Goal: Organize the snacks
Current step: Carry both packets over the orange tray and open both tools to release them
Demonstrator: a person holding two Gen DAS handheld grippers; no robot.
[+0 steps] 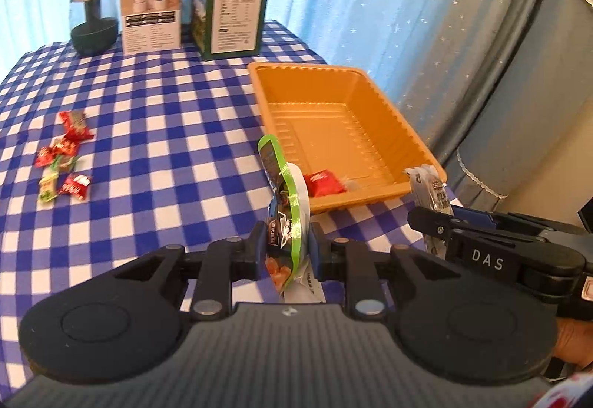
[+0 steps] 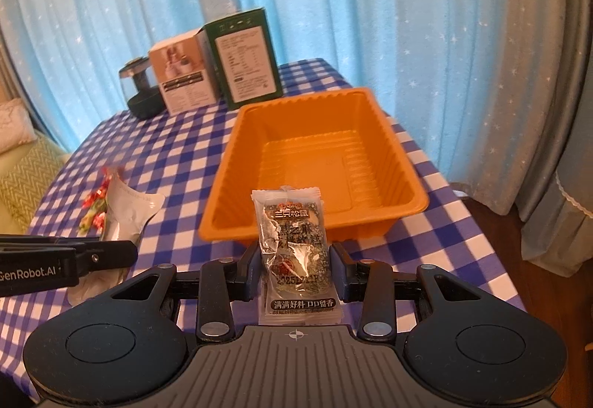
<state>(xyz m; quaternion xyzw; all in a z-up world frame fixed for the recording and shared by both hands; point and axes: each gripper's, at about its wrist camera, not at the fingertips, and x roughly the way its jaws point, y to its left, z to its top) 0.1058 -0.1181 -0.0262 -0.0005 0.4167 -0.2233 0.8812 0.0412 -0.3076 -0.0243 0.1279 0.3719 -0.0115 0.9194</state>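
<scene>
My left gripper point(image 1: 287, 244) is shut on a green-edged snack pouch point(image 1: 285, 200), held upright just left of the orange tray's point(image 1: 370, 89) near corner. A red candy point(image 1: 323, 183) lies in the tray's near end. My right gripper point(image 2: 294, 269) is shut on a clear black-sesame snack packet point(image 2: 292, 241), held upright in front of the orange tray point(image 2: 393, 144); the packet also shows in the left wrist view point(image 1: 430, 191). Several loose red and green candies point(image 1: 63, 157) lie on the checked cloth to the left, and also show in the right wrist view point(image 2: 94, 207).
A white box point(image 1: 152, 15), a green box point(image 1: 229, 11) and a dark glass jar point(image 1: 92, 22) stand at the table's far edge. Blue starred curtains hang behind. The table edge drops off right of the tray; a sofa point(image 2: 22, 163) is at left.
</scene>
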